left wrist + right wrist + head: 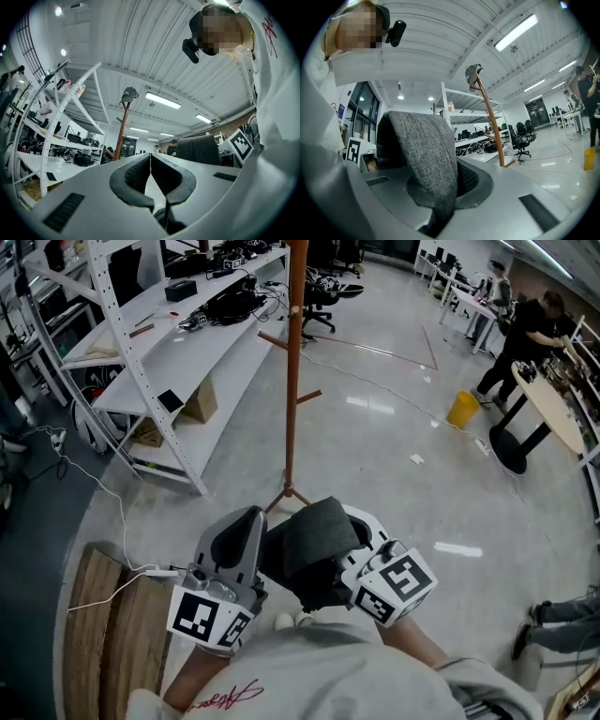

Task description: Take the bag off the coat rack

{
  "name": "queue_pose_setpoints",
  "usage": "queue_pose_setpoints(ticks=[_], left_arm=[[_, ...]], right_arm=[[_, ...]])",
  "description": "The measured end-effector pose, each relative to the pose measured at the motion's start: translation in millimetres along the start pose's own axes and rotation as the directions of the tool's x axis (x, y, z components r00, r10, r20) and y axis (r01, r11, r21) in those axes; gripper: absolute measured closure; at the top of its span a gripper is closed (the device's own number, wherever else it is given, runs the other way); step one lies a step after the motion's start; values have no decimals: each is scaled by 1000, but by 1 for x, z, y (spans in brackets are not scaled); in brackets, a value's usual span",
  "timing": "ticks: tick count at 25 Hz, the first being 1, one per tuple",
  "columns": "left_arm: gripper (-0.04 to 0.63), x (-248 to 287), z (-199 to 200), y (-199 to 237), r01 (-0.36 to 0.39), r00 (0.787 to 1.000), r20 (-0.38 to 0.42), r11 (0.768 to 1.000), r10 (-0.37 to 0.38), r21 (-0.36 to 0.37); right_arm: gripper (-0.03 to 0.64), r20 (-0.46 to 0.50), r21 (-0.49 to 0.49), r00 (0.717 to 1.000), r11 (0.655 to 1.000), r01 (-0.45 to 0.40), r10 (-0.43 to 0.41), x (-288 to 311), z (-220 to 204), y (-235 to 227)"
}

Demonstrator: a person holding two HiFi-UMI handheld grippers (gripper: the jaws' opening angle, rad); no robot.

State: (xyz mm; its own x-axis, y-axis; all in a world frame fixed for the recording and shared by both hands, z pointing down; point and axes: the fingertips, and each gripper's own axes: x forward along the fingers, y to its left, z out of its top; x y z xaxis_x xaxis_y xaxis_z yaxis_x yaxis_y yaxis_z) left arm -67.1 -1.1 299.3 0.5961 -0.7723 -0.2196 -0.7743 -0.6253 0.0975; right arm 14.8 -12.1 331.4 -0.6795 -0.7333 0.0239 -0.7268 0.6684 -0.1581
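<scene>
Pinching a dark grey woven fabric bag (426,154) in the right gripper (445,187), with the left gripper (150,161) closed on nothing just beside it. Holding the bag, folded over in an arch, off the slim brown wooden coat rack (292,381) and well apart from it. Facing that rack, topped by a grey cap (473,72), beside white metal shelving (187,357).
</scene>
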Motion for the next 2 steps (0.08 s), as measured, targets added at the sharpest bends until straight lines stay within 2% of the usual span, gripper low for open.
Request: queue_pose_setpoints(ticks=[2], left_arm=[[575, 0, 0, -1, 2, 1000, 1, 1000, -2, 0]], right_arm=[[594, -1, 0, 1000, 1000, 1, -1, -1, 0, 0]])
